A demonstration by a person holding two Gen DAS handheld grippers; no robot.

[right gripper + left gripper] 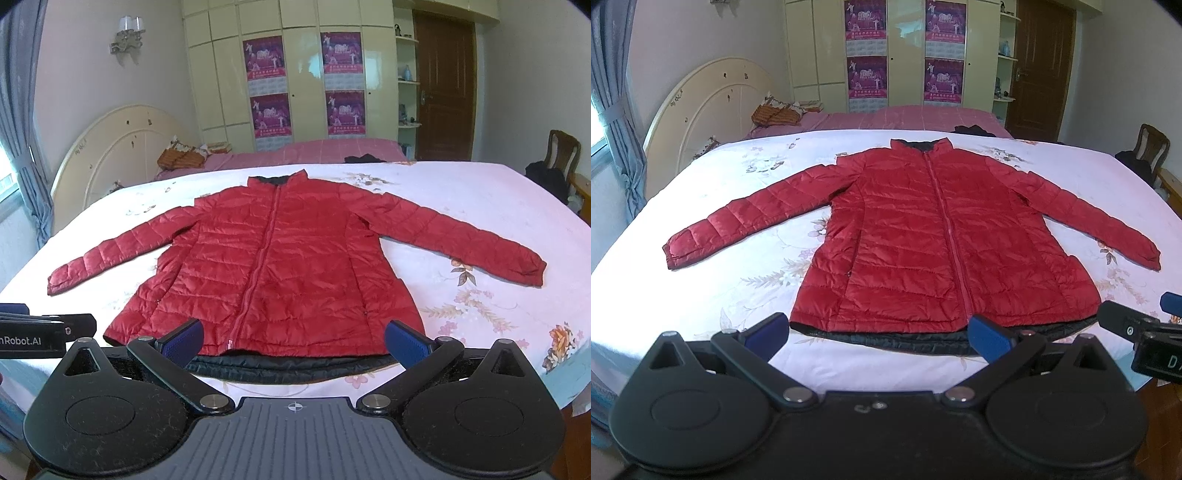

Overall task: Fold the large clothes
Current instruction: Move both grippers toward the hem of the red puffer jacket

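Left wrist view. A red quilted jacket [923,236] lies flat, front up and zipped, on the floral sheet of a bed [701,206]. Its collar points away from the camera; its hem, with black lining showing beneath, lies nearest. Both sleeves are spread outward, the left sleeve [738,218] toward the headboard side and the right sleeve [1093,218] toward the opposite edge. The left claw [879,332] hovers just short of the hem with its blue pads spread wide, holding nothing. Part of the other tool shows at the right margin.

Right wrist view. The same jacket [269,266] is seen from slightly further right, the zip [258,266] running left of centre. The right claw [293,341] is likewise spread wide and empty, its pads bracketing the hem without visibly touching it. The left tool enters at the left margin. A wardrobe [295,74] with posters and a brown door [445,85] stand behind the bed.

Interpretation. No fold appears to have been made; the garment is laid out and the task seems to be at its opening step. The next move probably calls for each claw to travel out to a cuff or shoulder on its own side, close on the fabric, and carry the sleeve inward across the body. The slippery padded shell may slide or spring back unless it is gripped firmly.
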